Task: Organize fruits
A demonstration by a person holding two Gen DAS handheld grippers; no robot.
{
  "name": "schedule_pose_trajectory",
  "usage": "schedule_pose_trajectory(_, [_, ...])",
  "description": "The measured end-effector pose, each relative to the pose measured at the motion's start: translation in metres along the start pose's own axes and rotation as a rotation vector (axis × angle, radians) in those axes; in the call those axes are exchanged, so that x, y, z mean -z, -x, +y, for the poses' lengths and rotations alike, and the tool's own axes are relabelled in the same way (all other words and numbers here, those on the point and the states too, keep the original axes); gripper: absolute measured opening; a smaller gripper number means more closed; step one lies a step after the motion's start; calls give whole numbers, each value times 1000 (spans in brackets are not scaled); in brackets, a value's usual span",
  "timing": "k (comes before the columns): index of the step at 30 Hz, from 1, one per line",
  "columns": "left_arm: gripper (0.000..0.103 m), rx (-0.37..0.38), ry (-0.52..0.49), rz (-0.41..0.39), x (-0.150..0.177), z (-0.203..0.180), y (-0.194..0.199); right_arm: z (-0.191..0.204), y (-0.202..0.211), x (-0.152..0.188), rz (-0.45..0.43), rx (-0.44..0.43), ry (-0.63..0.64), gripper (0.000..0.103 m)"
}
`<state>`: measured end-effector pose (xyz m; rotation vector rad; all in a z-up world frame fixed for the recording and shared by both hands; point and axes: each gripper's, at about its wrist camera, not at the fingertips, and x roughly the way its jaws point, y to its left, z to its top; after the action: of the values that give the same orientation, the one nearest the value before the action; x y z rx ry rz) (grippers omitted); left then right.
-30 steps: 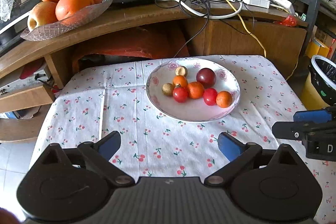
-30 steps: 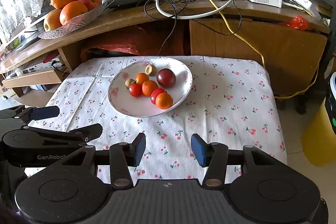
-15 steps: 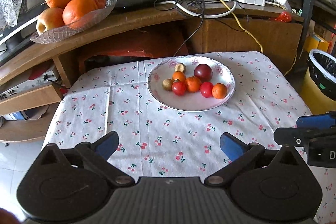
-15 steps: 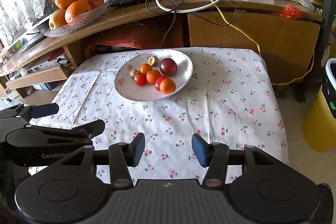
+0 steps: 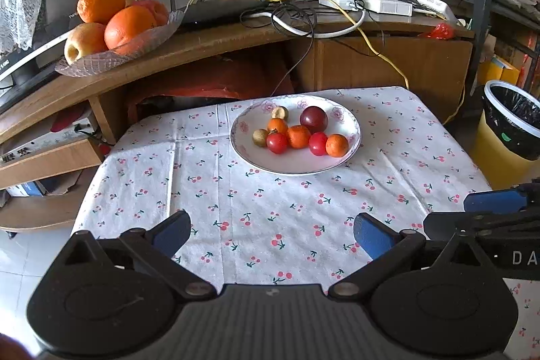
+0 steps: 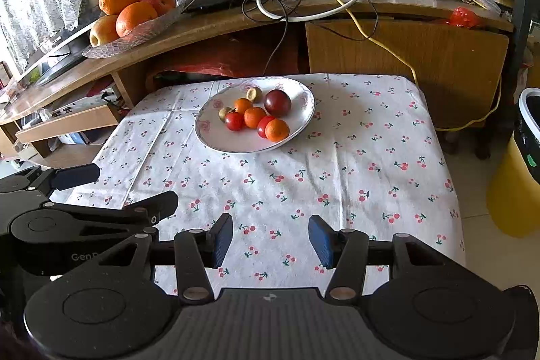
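A cherry-print tablecloth (image 5: 270, 211) covers the desk. Behind it, a curved wooden shelf (image 5: 202, 43) carries a black router (image 5: 222, 10) amid tangled cables (image 5: 303, 19). A yellow bin (image 5: 506, 137) stands at the right.

The plate (image 5: 351, 137) at frame centre looked glossy, glazed ceramic on a matt, creased cloth (image 5: 270, 211). Upper left, the bowl (image 5: 101, 63) was patterned glass on a polished wood shelf (image 5: 209, 43).

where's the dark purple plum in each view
Left wrist: the dark purple plum lies at the back right of the white plate, just above picture centre.
Right wrist: the plum lies at the plate's back right, centre, upper half.
Shared landmark: the glass fruit dish on the wooden shelf, upper left.
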<state>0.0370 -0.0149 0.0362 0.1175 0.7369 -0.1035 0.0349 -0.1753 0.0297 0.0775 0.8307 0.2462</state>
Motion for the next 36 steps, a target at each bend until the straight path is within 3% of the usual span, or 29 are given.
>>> schedule_pose_trajectory(36, [103,-26,23,18,24,-3,24,11,18,22,7,14,14,47])
